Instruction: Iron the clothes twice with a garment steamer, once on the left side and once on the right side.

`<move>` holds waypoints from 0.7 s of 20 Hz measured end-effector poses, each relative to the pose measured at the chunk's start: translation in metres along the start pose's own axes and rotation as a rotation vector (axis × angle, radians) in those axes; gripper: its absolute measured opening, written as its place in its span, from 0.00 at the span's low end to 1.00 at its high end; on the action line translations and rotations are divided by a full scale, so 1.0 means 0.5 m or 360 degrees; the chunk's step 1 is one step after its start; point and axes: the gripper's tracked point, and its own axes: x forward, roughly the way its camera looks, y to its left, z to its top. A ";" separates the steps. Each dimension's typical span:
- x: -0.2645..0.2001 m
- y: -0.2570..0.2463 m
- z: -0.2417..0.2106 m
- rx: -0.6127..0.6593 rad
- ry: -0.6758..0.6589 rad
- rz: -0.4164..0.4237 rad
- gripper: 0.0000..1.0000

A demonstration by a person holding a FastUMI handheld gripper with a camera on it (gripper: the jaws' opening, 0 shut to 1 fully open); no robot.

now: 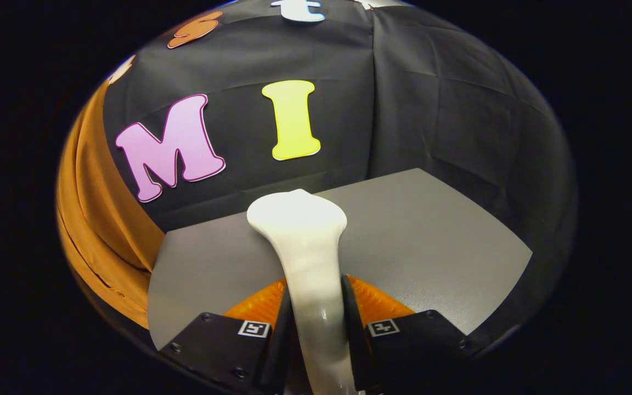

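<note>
I have the gripper (316, 323) clamped on the white steamer (306, 258): both fingers (283, 329) press against its slim handle from either side, and the handle runs up between them toward twelve o'clock, widening into a broad flat head just beyond the tips. Under the steamer lies a grey table (431, 241), its top stretching off toward two o'clock. Past the table's far edge hangs the black cloth wall (447, 109). At nine o'clock from the fingers I see the orange garment (94, 219) hanging in folds beside the table's near-left corner, well apart from the steamer's head
</note>
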 end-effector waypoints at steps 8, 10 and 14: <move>-0.078 -0.003 0.049 0.0129 -0.0235 0.0084 0.50; -0.111 -0.006 0.064 0.0168 -0.0317 0.0062 0.49; -0.182 0.001 0.079 0.0118 -0.0433 0.0016 0.49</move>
